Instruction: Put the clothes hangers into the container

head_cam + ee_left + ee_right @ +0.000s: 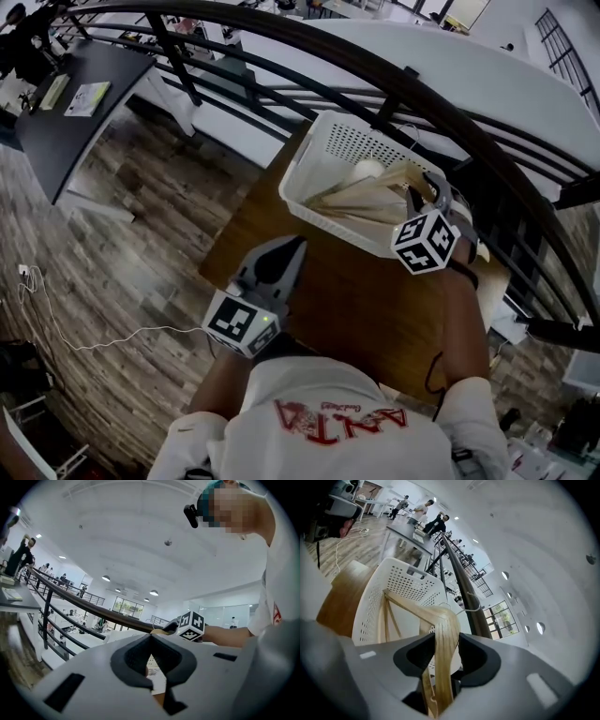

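Observation:
A white perforated basket (298, 159) stands on the far part of a small wooden table (356, 300). Several wooden hangers (361, 202) lie inside it. My right gripper (417, 194) reaches over the basket's right end and is shut on a wooden hanger (408, 607), whose curved top passes between the jaws. In the right gripper view the basket (370, 606) lies just beyond the right gripper (446, 639), and the held hanger's arm slants down into it. My left gripper (296, 244) hovers over the table in front of the basket, shut with nothing in it (151, 635).
A black curved railing (375, 66) runs close behind the basket. A dark desk (75, 103) stands at the upper left over a wood-plank floor, where a white cable (94, 342) trails. A white rounded thing (367, 169) sits in the basket.

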`<state>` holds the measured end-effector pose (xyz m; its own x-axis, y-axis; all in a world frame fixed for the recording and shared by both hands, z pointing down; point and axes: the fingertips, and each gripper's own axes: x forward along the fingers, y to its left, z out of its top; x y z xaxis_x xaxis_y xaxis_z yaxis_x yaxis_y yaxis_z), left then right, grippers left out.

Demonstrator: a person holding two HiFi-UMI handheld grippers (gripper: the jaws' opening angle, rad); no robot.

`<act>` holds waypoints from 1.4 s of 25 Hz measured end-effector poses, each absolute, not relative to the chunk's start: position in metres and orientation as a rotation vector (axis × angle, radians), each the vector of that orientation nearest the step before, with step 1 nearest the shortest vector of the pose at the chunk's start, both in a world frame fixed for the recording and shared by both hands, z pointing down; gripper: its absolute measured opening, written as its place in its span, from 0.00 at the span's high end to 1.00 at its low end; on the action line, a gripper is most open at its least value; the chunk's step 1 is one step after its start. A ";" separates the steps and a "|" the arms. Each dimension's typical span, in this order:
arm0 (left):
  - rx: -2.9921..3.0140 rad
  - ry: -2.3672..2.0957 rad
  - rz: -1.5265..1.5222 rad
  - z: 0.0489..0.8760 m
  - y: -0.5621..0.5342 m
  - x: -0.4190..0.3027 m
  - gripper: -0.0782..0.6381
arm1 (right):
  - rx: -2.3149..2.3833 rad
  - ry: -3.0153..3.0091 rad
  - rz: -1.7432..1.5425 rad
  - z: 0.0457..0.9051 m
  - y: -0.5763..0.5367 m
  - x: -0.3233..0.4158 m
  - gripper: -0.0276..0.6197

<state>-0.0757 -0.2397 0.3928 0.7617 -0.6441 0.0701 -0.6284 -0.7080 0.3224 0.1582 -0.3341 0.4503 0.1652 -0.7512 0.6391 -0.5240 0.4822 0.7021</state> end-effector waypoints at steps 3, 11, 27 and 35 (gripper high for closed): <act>2.619 -0.989 -0.073 0.399 -0.243 -0.084 0.88 | 1.104 -1.471 -0.238 0.468 -0.339 0.146 0.72; 2.620 -0.995 -0.085 0.402 -0.246 -0.089 0.88 | 1.017 -1.411 -0.284 0.483 -0.335 0.137 0.67; 2.751 -0.917 -0.103 0.356 -0.212 -0.051 0.88 | 1.549 -1.831 -0.097 0.377 -0.236 0.144 0.95; 2.841 -0.841 -0.101 0.322 -0.190 -0.016 0.88 | 1.814 -1.963 -0.076 0.333 -0.171 0.171 0.95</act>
<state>-0.0162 -0.1897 0.3222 0.8379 -0.5456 -0.0148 -0.5336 -0.8246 0.1881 0.1710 -0.1708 0.3330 -0.0218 -0.9554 0.2946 -0.9297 0.1277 0.3456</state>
